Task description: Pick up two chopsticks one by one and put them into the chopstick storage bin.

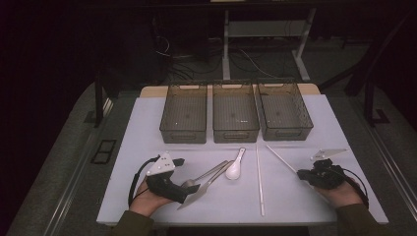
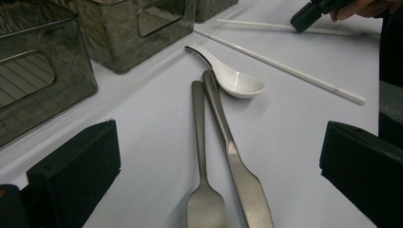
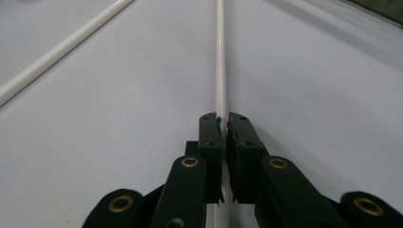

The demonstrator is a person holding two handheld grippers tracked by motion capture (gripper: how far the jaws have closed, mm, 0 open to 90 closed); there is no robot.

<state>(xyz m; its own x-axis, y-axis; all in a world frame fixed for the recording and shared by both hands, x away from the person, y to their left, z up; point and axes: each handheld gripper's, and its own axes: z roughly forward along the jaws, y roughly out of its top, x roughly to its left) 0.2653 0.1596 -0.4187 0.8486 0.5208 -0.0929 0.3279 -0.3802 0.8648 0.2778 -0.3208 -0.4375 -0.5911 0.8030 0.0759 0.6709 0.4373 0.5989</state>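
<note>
I count three smoky translucent plastic bins (image 1: 235, 119), two white chopsticks (image 1: 259, 178), one white ceramic spoon (image 1: 235, 165), one steel fork (image 2: 202, 156), one steel knife (image 2: 235, 156).

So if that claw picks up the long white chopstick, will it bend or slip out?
Probably it stays stiff: the chopstick looks straight and hard. The right gripper pinches it near one end, so the far end may droop or swing. It looks smooth and thin, so it could slip or roll on the table.
</note>
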